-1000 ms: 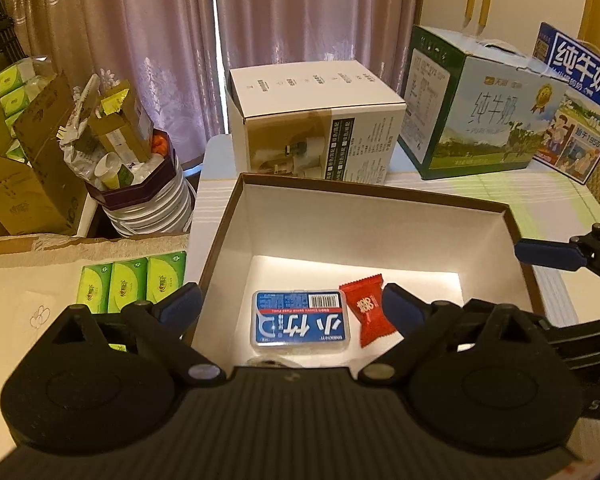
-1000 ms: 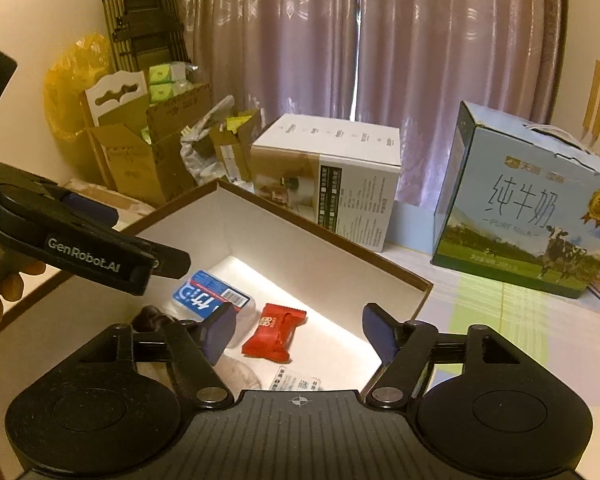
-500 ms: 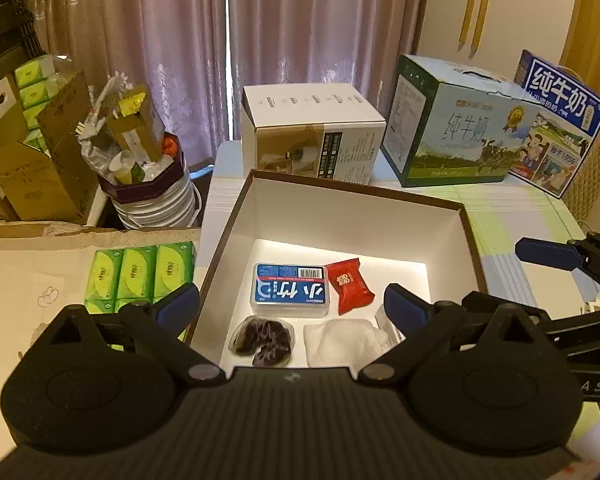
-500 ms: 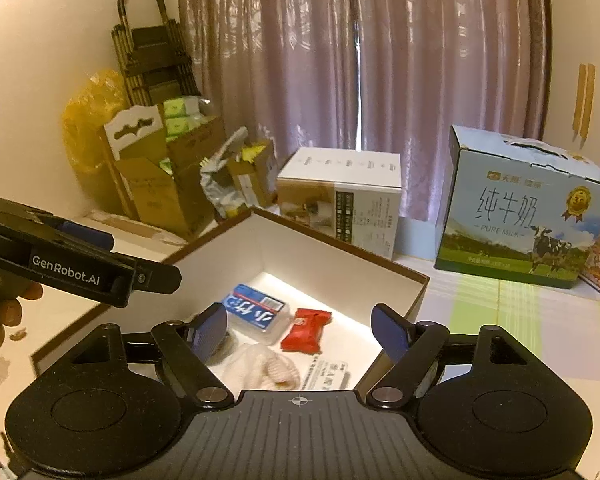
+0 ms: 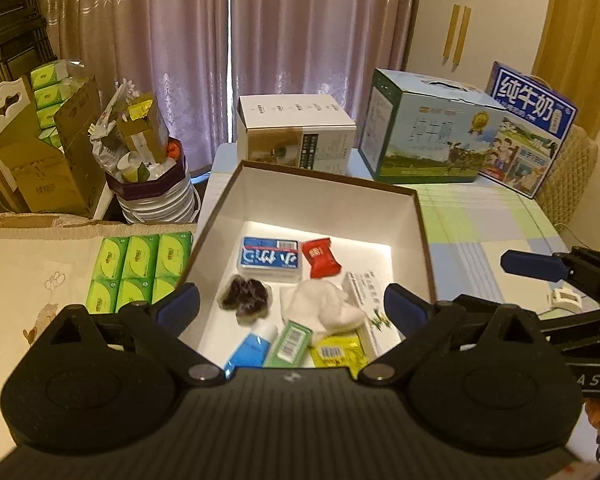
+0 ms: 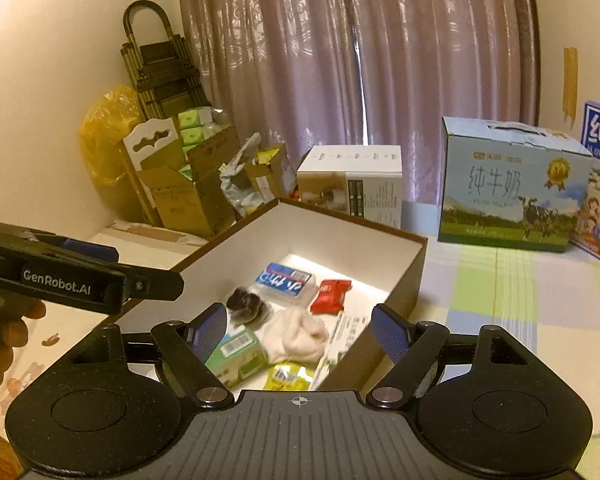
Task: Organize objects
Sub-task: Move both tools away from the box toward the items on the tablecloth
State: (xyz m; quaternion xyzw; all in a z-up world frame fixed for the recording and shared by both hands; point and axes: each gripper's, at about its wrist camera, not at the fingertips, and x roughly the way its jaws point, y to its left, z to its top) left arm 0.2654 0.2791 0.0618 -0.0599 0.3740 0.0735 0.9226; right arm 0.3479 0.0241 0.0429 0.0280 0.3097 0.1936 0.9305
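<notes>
An open brown box (image 5: 416,216) with a white inside (image 6: 418,264) holds several small items: a blue floss case (image 5: 270,258) (image 6: 286,282), a red candy (image 5: 320,258) (image 6: 332,290), a dark hair tie (image 5: 246,294), a white cloth (image 5: 324,304) (image 6: 296,334), a green packet (image 5: 290,338), a blue tube (image 5: 248,348) and a yellow sachet (image 5: 338,350). My left gripper (image 5: 292,306) is open and empty, above the box's near edge. My right gripper (image 6: 298,328) is open and empty, above the box's near right corner.
A white carton (image 5: 296,136) and two milk cartons (image 5: 428,136) (image 5: 528,128) stand behind the box on the checked tablecloth (image 5: 476,224). Green tissue packs (image 5: 136,268) lie left of the box. Cardboard boxes and a bin of rubbish (image 5: 140,160) stand further left.
Both grippers have drawn back and up from the box, so more of its contents show. Both stay open and empty.
</notes>
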